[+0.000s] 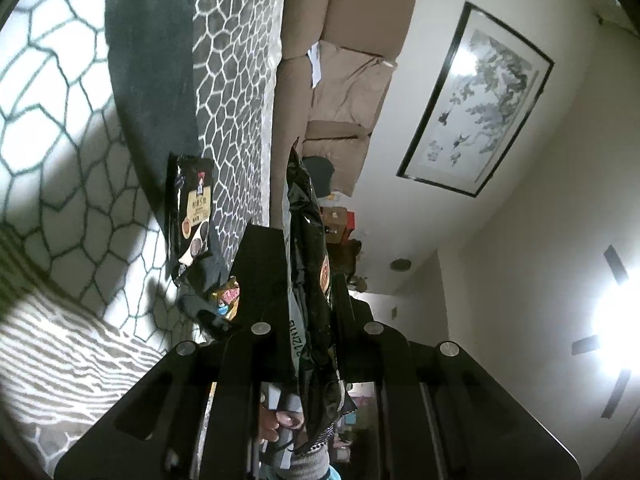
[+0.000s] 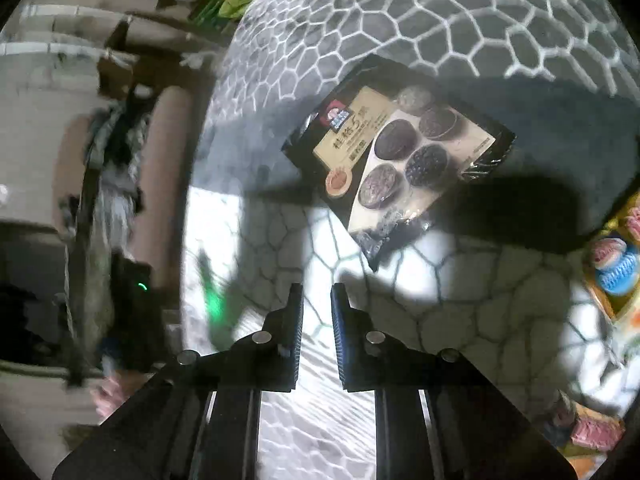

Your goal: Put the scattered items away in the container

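My left gripper (image 1: 304,252) is shut on a black snack bag (image 1: 310,264), held edge-on in the air, well above the rug. A second black packet with a beige label and pictures of grain bowls lies flat on the dark mat (image 1: 152,92) in the left wrist view (image 1: 192,212) and in the right wrist view (image 2: 400,156). My right gripper (image 2: 317,292) is open by a narrow gap and empty, just short of that packet's near corner. Colourful snack packs (image 2: 616,264) sit in a yellow-edged box at the right edge; they also show in the left wrist view (image 1: 228,296).
A grey rug (image 2: 440,20) with a white honeycomb pattern covers the floor. A beige sofa (image 1: 352,80) stands along the wall under a framed painting (image 1: 476,100). Clutter and a device with a green light (image 2: 140,286) lie at the left.
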{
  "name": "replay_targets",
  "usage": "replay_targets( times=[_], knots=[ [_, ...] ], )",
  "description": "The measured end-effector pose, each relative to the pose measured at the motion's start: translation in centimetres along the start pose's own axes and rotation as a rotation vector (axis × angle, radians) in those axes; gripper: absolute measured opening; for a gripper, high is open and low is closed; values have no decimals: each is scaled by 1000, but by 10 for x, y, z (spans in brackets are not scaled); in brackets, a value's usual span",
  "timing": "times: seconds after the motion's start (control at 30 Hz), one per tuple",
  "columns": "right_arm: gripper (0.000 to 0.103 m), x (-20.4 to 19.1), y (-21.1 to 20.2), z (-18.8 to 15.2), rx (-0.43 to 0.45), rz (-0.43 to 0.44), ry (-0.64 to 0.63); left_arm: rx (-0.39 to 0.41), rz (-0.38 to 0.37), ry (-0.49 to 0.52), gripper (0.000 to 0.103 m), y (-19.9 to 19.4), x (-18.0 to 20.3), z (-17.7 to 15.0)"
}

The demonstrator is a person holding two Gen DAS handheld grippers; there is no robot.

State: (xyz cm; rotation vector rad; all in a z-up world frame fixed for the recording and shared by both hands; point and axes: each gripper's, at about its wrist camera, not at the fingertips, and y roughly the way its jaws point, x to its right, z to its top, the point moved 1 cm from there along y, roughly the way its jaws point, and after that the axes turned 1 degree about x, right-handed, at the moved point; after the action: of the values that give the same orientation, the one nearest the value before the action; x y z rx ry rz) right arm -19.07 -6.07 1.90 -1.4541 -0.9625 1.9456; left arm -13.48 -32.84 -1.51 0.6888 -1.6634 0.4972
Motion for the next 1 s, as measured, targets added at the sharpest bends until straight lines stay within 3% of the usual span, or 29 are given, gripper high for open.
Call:
replay_targets(
  times=[0.03,0.1,0.17,0.27,0.37,0.5,0.53,0.57,0.6,0.67,0.73,0.77,0.87,0.97,1.0],
  knots=[
    [19,4,-9,8,61,-26,8,7,0,-1,11,-2,0,1],
    [52,14,-24,27,160,-75,19,12,-4,-9,11,-3,-3,2],
    [61,23,-29,44,212,-130,22,8,3,-9,11,-3,-5,1],
    [61,45,-22,59,194,-150,95,1,14,-10,12,0,-7,1],
    [61,61,-9,57,152,-60,181,1,16,-21,12,3,-10,5],
    [61,63,-12,47,160,-3,212,-2,50,-28,12,7,-16,5],
    [61,65,-13,42,152,52,241,-2,58,-34,12,8,-18,4],
    [57,65,-14,36,136,110,248,-4,61,-40,12,10,-21,4],
    [44,62,-12,31,124,148,239,-7,69,-45,12,12,-24,3],
    [28,51,-10,25,98,171,197,-5,89,-47,12,16,-29,3],
    [29,42,-6,15,31,203,176,6,108,-54,12,16,-34,3],
    [29,40,-5,12,6,169,165,14,112,-58,12,15,-35,4],
    [33,39,-15,17,68,73,125,52,121,-51,12,8,-36,8],
    [55,47,-24,30,146,96,155,68,141,-40,12,7,-37,10],
    [56,47,-24,37,160,89,135,66,148,-40,12,8,-39,11]
  ],
)
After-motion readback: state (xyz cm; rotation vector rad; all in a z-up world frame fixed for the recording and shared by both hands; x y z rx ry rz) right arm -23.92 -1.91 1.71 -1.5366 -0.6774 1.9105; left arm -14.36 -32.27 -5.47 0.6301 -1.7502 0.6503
